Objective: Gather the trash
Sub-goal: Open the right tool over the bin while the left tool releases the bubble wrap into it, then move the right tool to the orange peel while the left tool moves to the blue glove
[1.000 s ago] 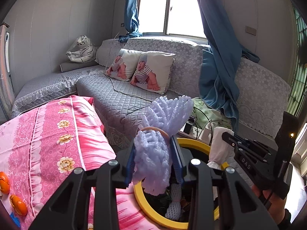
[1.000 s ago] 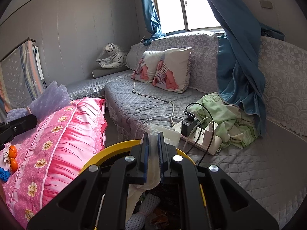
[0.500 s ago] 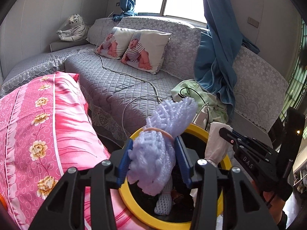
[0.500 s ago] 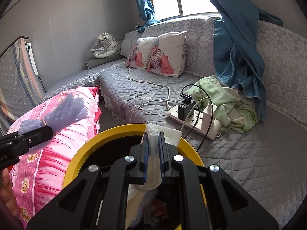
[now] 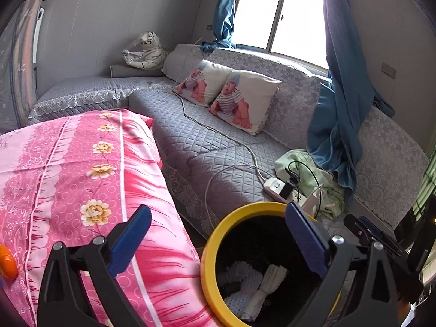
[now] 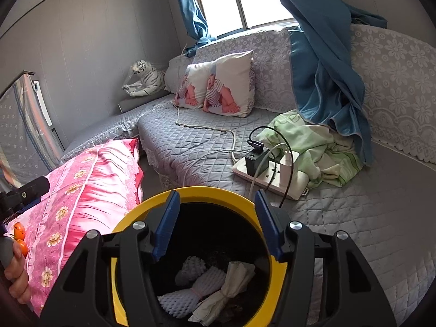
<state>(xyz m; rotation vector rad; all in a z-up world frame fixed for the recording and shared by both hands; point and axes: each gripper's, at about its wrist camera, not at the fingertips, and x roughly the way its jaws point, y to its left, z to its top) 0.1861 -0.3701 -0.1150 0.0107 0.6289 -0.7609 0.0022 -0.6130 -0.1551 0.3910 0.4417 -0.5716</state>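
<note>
Over the yellow-rimmed bin (image 6: 124,227), the left gripper (image 5: 218,238) and right gripper (image 6: 215,223) have just opened and hang empty, their foam net (image 6: 190,291) and paper wad (image 6: 226,288) now lying inside, so both pieces count as collected.

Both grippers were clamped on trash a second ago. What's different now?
Both let go. The left gripper has just opened and its lavender foam net dropped into the yellow-rimmed bin. The right gripper has just opened too, and its white paper wad fell in beside the net. Nothing sits between either pair of jaws. Sofa, cushions and power strip unchanged.
</note>
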